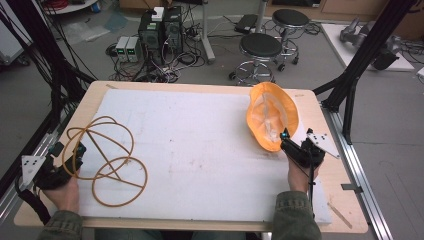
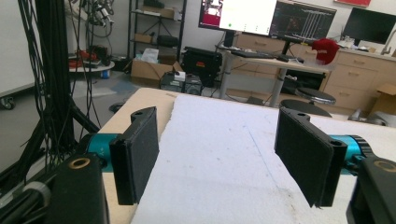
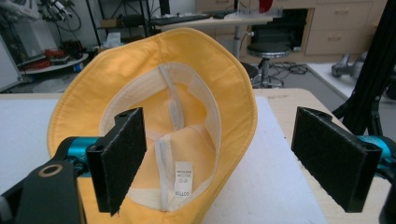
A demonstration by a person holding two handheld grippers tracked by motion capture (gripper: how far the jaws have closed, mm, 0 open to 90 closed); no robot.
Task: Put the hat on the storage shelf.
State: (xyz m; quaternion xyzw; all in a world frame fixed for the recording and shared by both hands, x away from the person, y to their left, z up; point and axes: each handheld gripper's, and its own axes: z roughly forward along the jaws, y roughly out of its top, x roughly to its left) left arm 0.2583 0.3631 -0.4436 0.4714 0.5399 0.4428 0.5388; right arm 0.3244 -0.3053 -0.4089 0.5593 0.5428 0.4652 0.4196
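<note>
Right tool: released, jaws wide, at the near rim of a hat; we cannot tell if it touches. Left tool: released, beside a rope. Hat: yellow, brimmed, upturned, pale lining, at the right of the worktop. We note in the right gripper view a white label and seam tapes inside the crown. Long axis runs near to far; opening faces us.
</note>
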